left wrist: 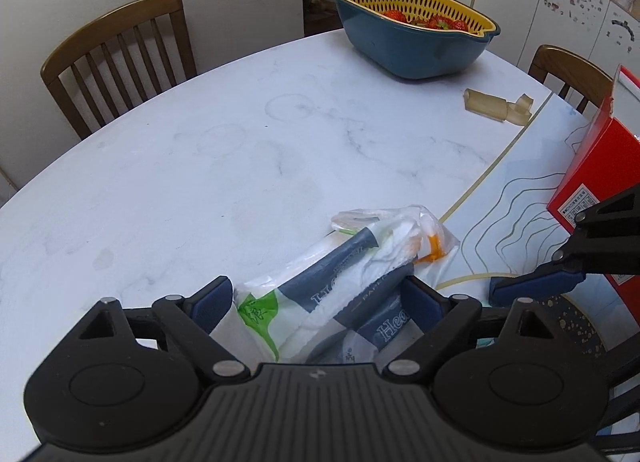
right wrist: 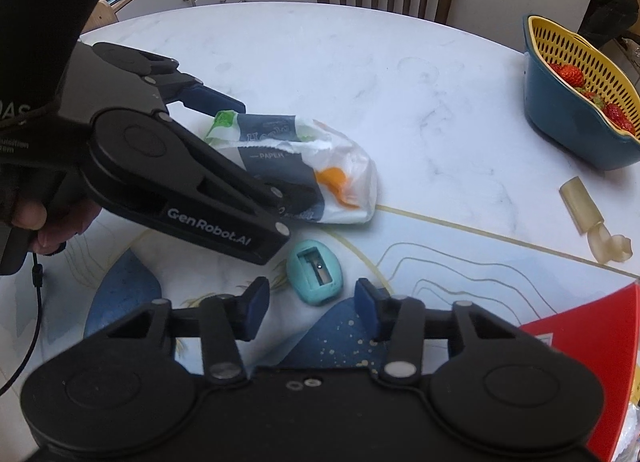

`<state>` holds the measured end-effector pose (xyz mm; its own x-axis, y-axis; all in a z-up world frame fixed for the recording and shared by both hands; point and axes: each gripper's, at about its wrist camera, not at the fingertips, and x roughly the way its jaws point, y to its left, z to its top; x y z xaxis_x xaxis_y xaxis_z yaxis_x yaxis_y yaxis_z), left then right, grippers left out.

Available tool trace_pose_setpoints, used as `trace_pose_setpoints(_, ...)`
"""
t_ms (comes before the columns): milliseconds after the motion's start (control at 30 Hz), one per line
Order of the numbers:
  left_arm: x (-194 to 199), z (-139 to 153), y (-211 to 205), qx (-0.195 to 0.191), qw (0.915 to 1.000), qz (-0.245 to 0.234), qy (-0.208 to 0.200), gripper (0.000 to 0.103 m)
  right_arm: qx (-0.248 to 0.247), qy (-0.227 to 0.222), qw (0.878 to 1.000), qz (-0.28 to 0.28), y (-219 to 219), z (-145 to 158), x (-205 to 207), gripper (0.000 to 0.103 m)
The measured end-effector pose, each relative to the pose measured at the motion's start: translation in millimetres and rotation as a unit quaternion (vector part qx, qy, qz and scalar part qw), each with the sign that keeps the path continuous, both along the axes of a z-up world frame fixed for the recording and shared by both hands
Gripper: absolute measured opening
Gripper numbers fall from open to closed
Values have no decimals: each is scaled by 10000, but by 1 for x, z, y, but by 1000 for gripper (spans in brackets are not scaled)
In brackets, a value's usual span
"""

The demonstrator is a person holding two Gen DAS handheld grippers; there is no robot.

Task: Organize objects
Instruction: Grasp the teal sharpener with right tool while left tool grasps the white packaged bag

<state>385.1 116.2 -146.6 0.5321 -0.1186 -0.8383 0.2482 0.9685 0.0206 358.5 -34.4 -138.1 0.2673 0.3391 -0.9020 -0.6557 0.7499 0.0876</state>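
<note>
The tissue pack (left wrist: pixel 320 302), a soft paper bundle in a loose printed plastic wrapper, lies on the table (left wrist: pixel 200 162) directly between the fingers of your left gripper (left wrist: pixel 320 298), its torn, crumpled end pointing away from you toward the gold seam. Your left jaws stand wide on either side of it; the pads sit at the wrapper's flanks, and I judge them not yet pressing, so nothing is held there. Expect the pack to be light and compliant: it should squash under pressure, and the film is likely slick and may slide over the paper inside. Take hold across the fuller, intact middle of the bundle, not the slack torn end ahead of the fingertips, where you would probably pinch film alone. The teal pencil sharpener (right wrist: pixel 316 276) lies just ahead of your right gripper (right wrist: pixel 312 304), in line with the gap between its fingers but not yet between the pads; those jaws are partly drawn in and empty. It looks small, hard and rounded, so it may squirt out of a shallow pinch; close on its broad flanks, low down. The red box (left wrist: pixel 592 182) stands to the right of your left gripper, near the right gripper's fingers. The colander bowl (left wrist: pixel 416 38) with strawberries sits well beyond both.
</note>
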Motion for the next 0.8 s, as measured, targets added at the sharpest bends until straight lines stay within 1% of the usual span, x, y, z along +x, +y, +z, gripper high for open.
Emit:
trace_pose_setpoints(100,1,-1,0,-44,10000,-25,5,86,-10,-10,10000,8,1,-1,0,38)
trace_pose_setpoints(167,1,-1,1,-77,10000,-42,2,79,-16,-19,10000,16,2,-2,1,36)
trace_pose_setpoints(233,1,-1,1,-124,9999,-55,2,74,-23,-37,10000,34,3,-3,1,35)
trace_pose_setpoints(333,0,1,0,-154,9999,-60,-17,65,-67,-74,9999,34,5,-5,2,30)
trace_pose_setpoints(367,-1,1,0,-150,9998,-78,-41,60,-76,-83,9999,29,6,-5,1,29)
trace_pose_setpoints(400,-1,2,-1,-149,9998,-86,-54,58,-69,-87,9999,24,6,-5,1,29)
trace_pose_setpoints(467,-3,3,-2,-155,9998,-83,-67,50,-55,-98,9999,5,6,-5,0,29)
trace_pose_setpoints(500,-3,4,-2,-163,9998,-80,-79,49,-59,-105,9999,-5,6,-6,0,29)
trace_pose_setpoints(567,-6,5,-3,-178,9998,-63,-105,43,-60,-112,9999,-21,6,-6,-2,28)
trace_pose_setpoints(667,-10,7,-5,-146,9998,-26,-113,37,-62,-120,9999,-55,3,-5,-5,28)
trace_pose_setpoints(800,-20,10,-5,-145,9999,15,-59,35,-15,-69,9999,-156,-2,-4,-11,28)
